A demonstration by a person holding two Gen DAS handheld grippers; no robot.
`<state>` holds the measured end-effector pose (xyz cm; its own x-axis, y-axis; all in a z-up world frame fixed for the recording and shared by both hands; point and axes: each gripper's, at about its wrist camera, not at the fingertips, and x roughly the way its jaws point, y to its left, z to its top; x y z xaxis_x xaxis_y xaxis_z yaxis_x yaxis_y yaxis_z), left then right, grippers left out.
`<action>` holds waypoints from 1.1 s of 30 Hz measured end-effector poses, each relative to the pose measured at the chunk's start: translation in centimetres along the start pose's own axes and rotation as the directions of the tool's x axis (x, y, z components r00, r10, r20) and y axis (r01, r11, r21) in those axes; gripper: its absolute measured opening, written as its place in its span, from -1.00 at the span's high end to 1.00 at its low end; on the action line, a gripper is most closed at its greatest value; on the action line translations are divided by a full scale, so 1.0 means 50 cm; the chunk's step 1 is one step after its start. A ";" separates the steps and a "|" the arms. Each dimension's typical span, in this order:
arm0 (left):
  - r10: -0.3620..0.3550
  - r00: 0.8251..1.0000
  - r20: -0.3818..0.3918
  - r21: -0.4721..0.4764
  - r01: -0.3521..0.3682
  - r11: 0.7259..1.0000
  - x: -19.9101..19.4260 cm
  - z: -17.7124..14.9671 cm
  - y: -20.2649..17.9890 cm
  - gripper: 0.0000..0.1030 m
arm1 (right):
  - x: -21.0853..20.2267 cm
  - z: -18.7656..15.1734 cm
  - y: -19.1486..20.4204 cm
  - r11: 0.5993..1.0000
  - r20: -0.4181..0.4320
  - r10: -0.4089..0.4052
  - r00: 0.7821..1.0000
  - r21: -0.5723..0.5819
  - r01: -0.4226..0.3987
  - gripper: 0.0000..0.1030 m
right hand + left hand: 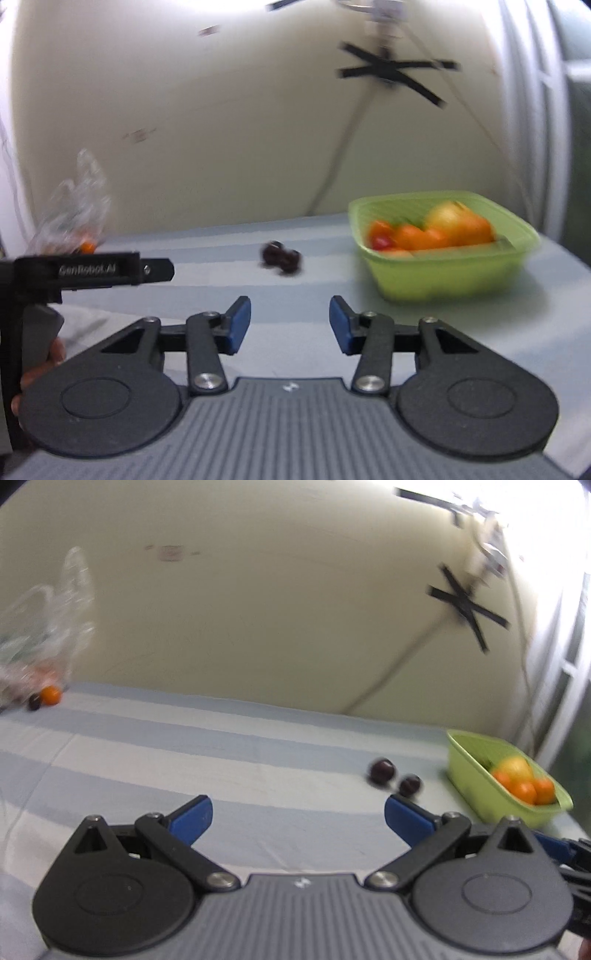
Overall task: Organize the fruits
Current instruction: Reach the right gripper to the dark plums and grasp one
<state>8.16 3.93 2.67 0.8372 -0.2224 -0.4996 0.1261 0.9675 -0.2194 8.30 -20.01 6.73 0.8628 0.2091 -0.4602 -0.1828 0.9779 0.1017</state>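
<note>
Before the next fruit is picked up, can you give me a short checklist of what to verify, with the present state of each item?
1. Left gripper open and holding nothing: ok.
2. Right gripper open and holding nothing: ok.
3. Two dark fruits lying loose on the striped cloth, nothing on top of them: ok.
4. Green basket upright, with room left beside the oranges: ok.
5. All fruit out of the clear plastic bag: not ok, a small orange lies at its mouth.
6. Whether more fruit is inside the bag: cannot tell, the picture is blurred.
</note>
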 end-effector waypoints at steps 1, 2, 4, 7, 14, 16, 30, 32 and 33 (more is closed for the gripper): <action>0.006 1.000 0.001 -0.019 -0.006 1.000 0.001 0.002 0.008 -1.00 | 0.015 0.011 0.006 1.000 -0.013 0.004 1.000 -0.018 -0.005 0.09; 0.011 1.000 0.000 -0.035 -0.011 0.999 0.001 0.004 0.015 -1.00 | 0.033 0.022 0.009 1.000 -0.024 0.009 1.000 -0.028 -0.009 0.10; 0.017 1.000 -0.007 -0.054 -0.018 0.998 0.004 0.005 0.024 -1.00 | 0.076 0.040 0.009 1.000 -0.050 0.010 0.999 -0.028 -0.012 0.10; 0.016 1.000 -0.020 -0.061 -0.017 0.998 0.011 0.006 0.029 -1.00 | 0.142 0.061 0.016 0.999 -0.092 0.002 0.996 -0.046 -0.006 0.09; 0.003 1.000 -0.031 -0.067 -0.005 0.998 0.017 0.007 0.036 -1.00 | 0.260 0.096 0.053 0.976 -0.191 -0.051 0.980 -0.218 0.009 0.07; 0.004 0.999 -0.032 -0.073 -0.006 0.997 0.021 0.010 0.042 -1.00 | 0.290 0.102 0.049 0.973 -0.237 -0.073 0.969 -0.228 0.017 0.07; -0.046 0.998 -0.036 0.063 0.049 0.997 0.039 -0.010 -0.004 -0.85 | -0.033 0.027 -0.046 0.993 -0.074 0.080 0.994 -0.077 -0.085 0.40; -0.074 0.996 -0.051 0.129 0.080 0.988 0.045 -0.021 -0.036 -0.85 | -0.099 -0.025 -0.068 0.994 -0.079 0.056 0.995 -0.089 -0.063 0.40; -0.090 0.994 -0.053 0.152 0.097 0.984 0.047 -0.023 -0.051 -0.85 | -0.122 -0.043 -0.079 0.994 -0.080 0.038 0.996 -0.100 -0.046 0.40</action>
<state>9.17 0.81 1.07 0.7929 -0.3149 -0.5216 0.2866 0.9482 -0.1367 2.74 -25.14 7.24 0.8147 0.2459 -0.5252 -0.2685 0.9627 0.0342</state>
